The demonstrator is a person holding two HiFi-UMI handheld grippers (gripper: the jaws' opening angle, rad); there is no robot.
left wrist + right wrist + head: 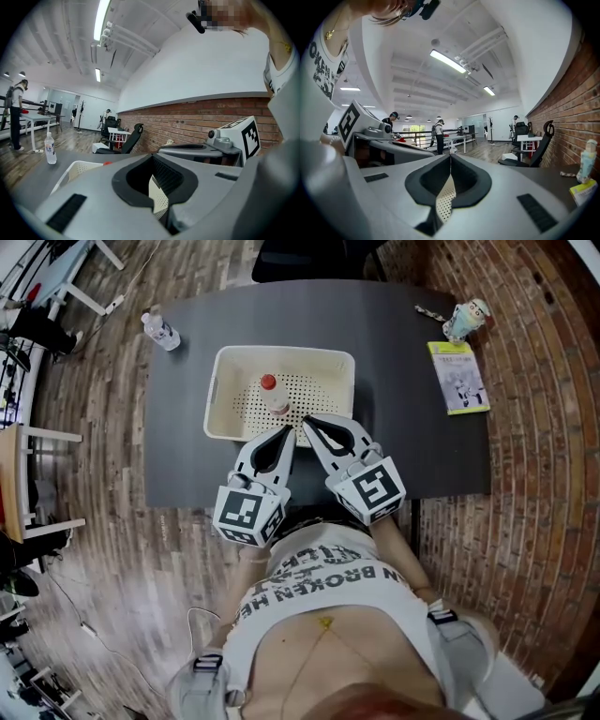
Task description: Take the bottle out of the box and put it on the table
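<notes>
**Item:** bottle [275, 397], small, clear or pale body, red cap [268, 382].

**Location:** inside the box [217, 390], a cream perforated basket set mid-way on the dark table [394, 381]. The bottle sits toward the near wall, apparently upright. From the left gripper view only the cap [107, 163] peeks over the rim.

**Handling, estimated:** light, likely thin plastic. It is stiff enough for a moderate squeeze but dents under a hard one. The wall is smooth and round, so it is prone to slip or twist between flat pads, and it tips easily if nudged at the top.

**Suggested hold:** across the body just below the shoulder, pads on opposite sides. Avoid the narrow cap. Lift straight up to clear the box wall.

**Left gripper** [286, 432]: jaws closed together, nothing between them, tips at the box's near rim.

**Right gripper** [307, 423]: jaws likewise pressed together and empty, just beside the left. Either one needs opening before it can grasp.

**Also present:** a separate water bottle [160, 331] standing on the table's far left corner, well apart from the box.
</notes>
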